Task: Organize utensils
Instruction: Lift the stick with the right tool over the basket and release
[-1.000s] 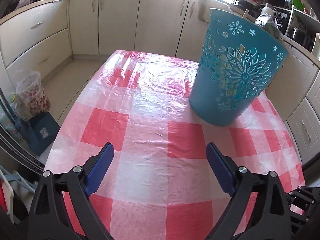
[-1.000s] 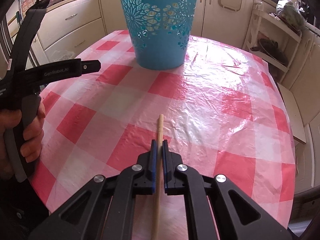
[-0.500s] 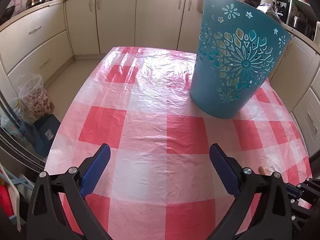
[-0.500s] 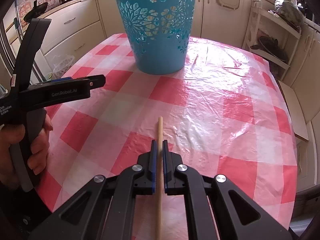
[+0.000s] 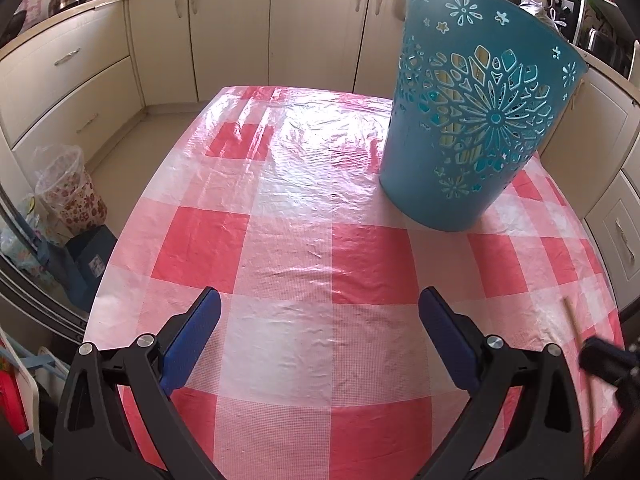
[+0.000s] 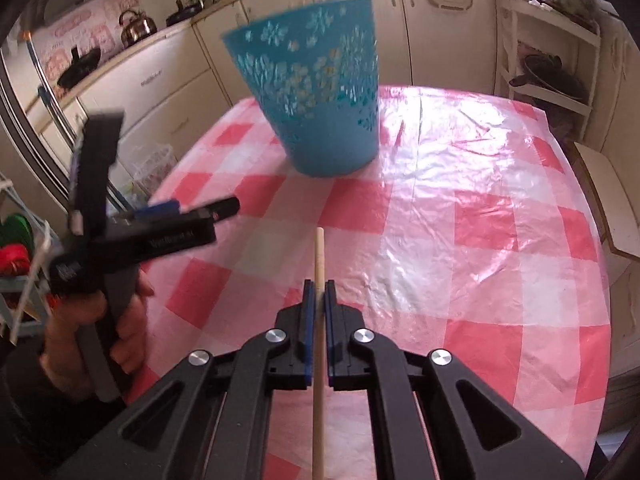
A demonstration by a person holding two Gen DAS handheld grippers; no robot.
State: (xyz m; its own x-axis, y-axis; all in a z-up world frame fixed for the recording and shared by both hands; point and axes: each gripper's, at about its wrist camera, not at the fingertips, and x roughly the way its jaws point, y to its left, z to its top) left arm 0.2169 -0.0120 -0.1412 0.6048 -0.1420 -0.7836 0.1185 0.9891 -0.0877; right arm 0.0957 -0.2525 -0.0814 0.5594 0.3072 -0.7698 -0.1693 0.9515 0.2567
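Observation:
My right gripper (image 6: pixel 316 292) is shut on a thin wooden stick (image 6: pixel 319 256) and holds it above the table, its tip pointing toward the teal cut-out basket (image 6: pixel 316 92). The stick (image 5: pixel 573 320) also shows at the right edge of the left wrist view. The basket (image 5: pixel 476 128) stands upright at the far right of the checked tablecloth (image 5: pixel 288 240); pale utensils show through its holes. My left gripper (image 5: pixel 320 340) is open and empty over the near part of the table; it also shows in the right wrist view (image 6: pixel 160 220), to the left of the stick.
Cream kitchen cabinets (image 5: pixel 232 28) ring the table. A small floral bin (image 5: pixel 72 192) and a dark box (image 5: pixel 90 256) stand on the floor to the left. A white shelf rack (image 6: pixel 552 48) stands at the right. A kettle (image 6: pixel 138 26) sits on the counter.
The right gripper has lifted the stick off the table and raised it toward the basket. The left gripper has drawn back a little and stays open.

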